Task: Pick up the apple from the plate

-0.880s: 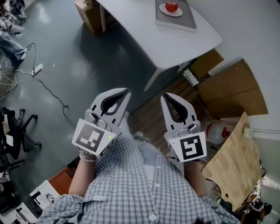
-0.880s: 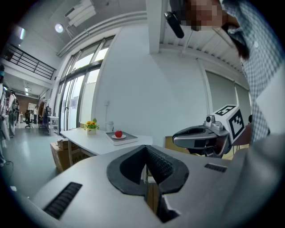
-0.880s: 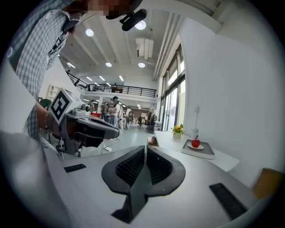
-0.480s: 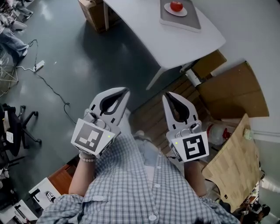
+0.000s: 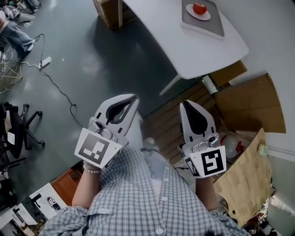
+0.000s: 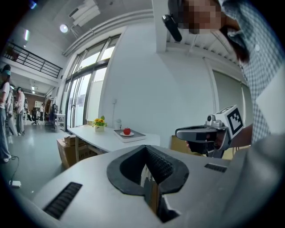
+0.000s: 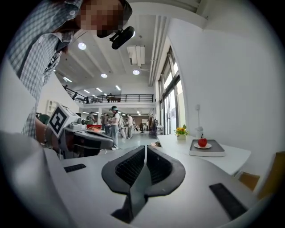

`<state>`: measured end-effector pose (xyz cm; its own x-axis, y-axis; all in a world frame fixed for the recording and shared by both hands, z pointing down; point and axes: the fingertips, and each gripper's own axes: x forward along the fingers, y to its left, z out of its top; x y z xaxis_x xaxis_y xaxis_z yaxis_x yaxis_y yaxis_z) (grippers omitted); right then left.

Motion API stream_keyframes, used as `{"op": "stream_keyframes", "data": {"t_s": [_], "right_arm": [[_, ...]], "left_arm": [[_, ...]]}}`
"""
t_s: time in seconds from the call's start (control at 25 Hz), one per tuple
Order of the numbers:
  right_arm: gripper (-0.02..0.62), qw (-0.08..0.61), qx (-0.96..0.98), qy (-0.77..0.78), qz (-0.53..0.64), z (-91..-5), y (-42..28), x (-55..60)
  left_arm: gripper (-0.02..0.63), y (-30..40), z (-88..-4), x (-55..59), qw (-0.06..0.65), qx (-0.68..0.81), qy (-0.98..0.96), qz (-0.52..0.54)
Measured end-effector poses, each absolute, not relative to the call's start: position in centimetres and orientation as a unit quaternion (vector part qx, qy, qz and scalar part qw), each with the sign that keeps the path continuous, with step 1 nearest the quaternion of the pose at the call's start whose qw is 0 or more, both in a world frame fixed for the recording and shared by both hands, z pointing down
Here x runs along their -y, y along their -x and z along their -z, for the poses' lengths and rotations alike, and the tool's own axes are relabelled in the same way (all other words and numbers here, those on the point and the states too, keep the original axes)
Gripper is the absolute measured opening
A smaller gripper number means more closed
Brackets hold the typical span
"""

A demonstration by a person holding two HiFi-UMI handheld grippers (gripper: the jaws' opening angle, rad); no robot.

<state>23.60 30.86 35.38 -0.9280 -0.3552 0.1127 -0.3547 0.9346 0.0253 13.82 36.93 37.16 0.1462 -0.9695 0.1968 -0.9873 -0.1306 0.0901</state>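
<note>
The apple [image 5: 199, 8] is not yet within reach of either gripper. The left gripper [image 5: 132, 97] and the right gripper [image 5: 186, 104] are held side by side in front of the person's checked shirt. Each gripper's own view shows its ribbed pads pressed together with nothing between them.

From the grippers, the apple lies out at about 1 o'clock in the head view. It sits on a small white plate [image 5: 190, 11] on a grey tray [image 5: 206, 24], at the far end of the white table [image 5: 184, 46]. In the right gripper view the apple [image 7: 202, 142] shows at about 2 o'clock, with a pot of yellow flowers [image 7: 180, 131] beyond the tray.

Over the last second the table and tray have slid rightward in the head view. The right gripper has swung a little toward 3 o'clock, while the left has barely moved. I read this as the person still lining up with the table, so the approach is only beginning. The jaws will need to open before any grasp.

No brand or lettering can be read. The only print is the black-and-white square markers on the gripper cubes.
</note>
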Motion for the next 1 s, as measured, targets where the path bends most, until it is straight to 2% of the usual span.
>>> {"op": "stream_keyframes", "data": {"t_s": [0.44,1.0], "right_arm": [[0.032,0.07,0.984,-0.164,0.029,-35.3,-16.2,-25.7],[0.032,0.097,0.976,-0.194,0.022,-29.8,-4.4,-15.7]], "left_arm": [[0.011,-6.7,-37.6,-31.0,0.121,0.654,-0.746,-0.028],[0.011,5.5,-30.9,-22.4,0.11,0.644,-0.755,-0.061]]}}
